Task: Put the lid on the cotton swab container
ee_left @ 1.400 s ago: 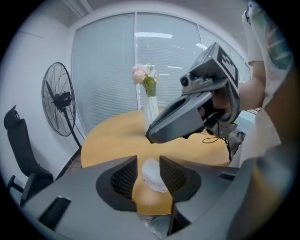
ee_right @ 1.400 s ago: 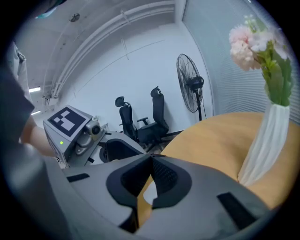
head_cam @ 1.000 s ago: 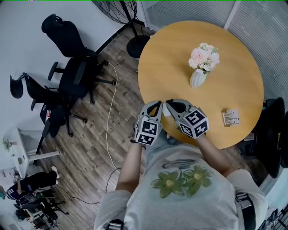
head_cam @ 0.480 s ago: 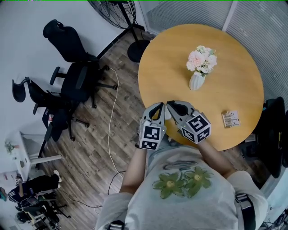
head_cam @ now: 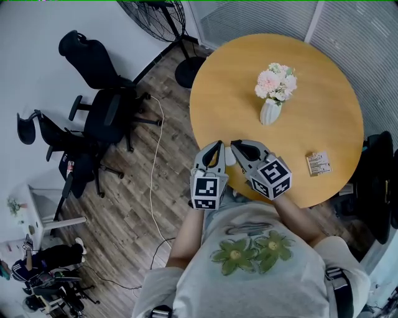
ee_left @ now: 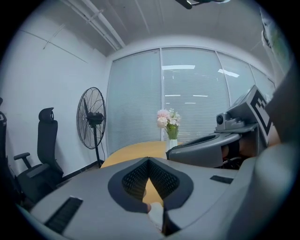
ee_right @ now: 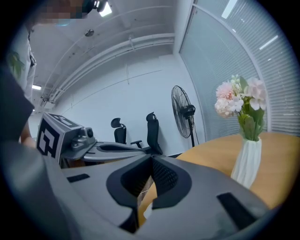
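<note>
The grey left gripper (head_cam: 216, 149) stays closed, empty; just right of it a small white thing (head_cam: 229, 156), likely the cotton swab container, sits at the near edge of the round yellow wooden table (head_cam: 323, 112); the grey right gripper (head_cam: 239, 146) stays closed too; no lid is carried yet.

A round wooden table (head_cam: 323, 68) carries a white vase (head_cam: 270, 112) of pink and white flowers near its middle and a small printed box (head_cam: 318, 163) toward its right edge, well apart from the vase. At the table's near edge the left gripper (head_cam: 217, 145) and the right gripper (head_cam: 236, 145) sit side by side, jaws closed and tips nearly touching, with a small white object (head_cam: 230, 156) between them, too hidden to identify. On the wood-plank floor (head_cam: 124, 205) to the left stand black office chairs (head_cam: 102, 99), a pedestal fan (head_cam: 155, 12) and a pale cable (head_cam: 152, 168).
</note>
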